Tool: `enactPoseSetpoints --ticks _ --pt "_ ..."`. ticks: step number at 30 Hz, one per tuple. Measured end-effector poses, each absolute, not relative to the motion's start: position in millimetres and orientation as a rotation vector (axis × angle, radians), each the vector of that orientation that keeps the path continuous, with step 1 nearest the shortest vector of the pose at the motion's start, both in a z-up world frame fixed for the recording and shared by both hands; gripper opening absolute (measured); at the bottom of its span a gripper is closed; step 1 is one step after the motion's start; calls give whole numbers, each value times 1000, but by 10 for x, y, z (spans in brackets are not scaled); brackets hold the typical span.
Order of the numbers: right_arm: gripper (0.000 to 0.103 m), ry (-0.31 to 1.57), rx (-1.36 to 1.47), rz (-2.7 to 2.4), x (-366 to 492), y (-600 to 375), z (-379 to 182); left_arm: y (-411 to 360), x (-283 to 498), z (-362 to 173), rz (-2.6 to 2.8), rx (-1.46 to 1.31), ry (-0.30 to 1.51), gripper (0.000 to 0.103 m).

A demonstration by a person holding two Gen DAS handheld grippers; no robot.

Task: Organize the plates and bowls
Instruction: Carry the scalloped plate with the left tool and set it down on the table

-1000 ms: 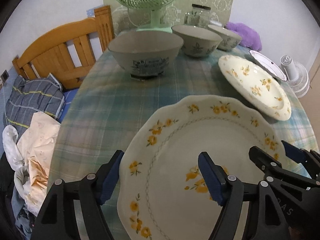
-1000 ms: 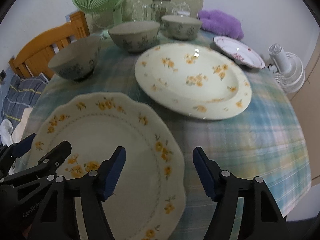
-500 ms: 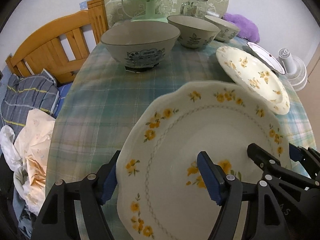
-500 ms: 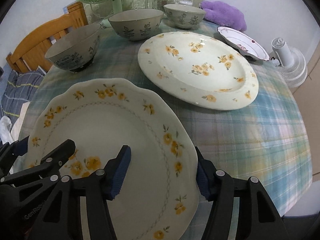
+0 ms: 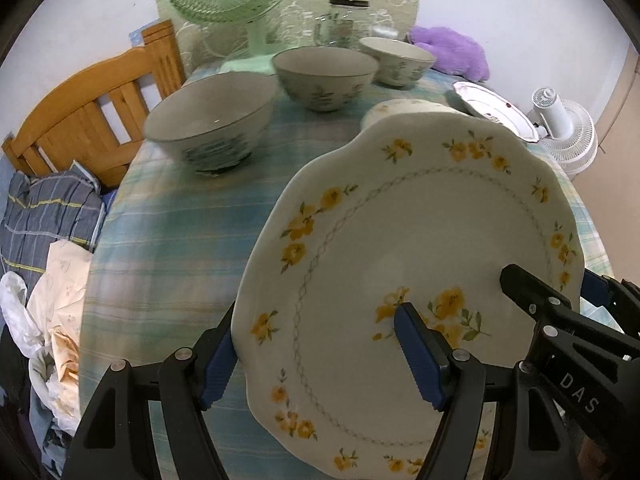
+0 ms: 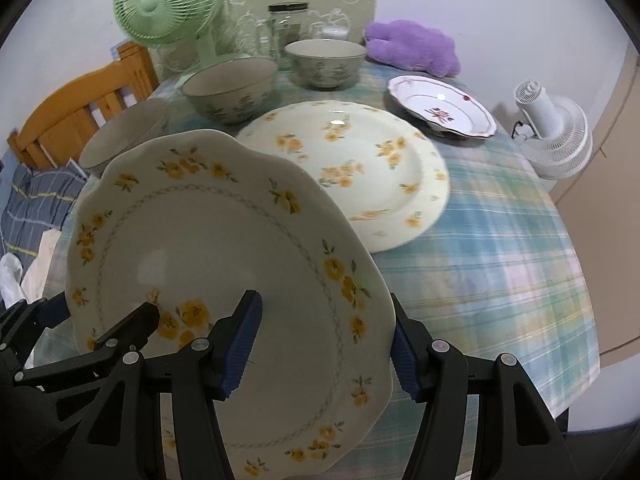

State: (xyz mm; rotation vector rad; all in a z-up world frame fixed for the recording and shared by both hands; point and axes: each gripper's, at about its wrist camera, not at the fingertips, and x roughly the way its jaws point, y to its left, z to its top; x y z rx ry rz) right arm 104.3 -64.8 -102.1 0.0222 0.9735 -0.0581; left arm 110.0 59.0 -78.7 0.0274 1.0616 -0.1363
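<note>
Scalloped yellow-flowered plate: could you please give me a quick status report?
Left gripper and right gripper each clamp a rim of the scalloped yellow-flowered plate. Plate tilted, off the plaid tablecloth. Large floral plate ahead.

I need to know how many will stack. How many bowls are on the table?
3: large bowl near the wooden chair, medium bowl behind it, small bowl furthest back by the jar. None seem hidden.

glossy glazed ceramic: scalloped plate [image 6: 224,248], oval platter [image 6: 360,172], bowls [image 5: 208,128]. woven plaid tablecloth [image 6: 492,248], matt. varnished wood chair [image 5: 88,120]; ribbed blue pads [image 5: 418,356] on matt black plastic.
</note>
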Motion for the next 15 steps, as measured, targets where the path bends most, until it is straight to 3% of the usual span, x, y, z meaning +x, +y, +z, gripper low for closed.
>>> enactPoseSetpoints --ticks 15 --pt "64 952 62 -122 966 -1871 -910 -613 1133 -736 -207 69 1046 74"
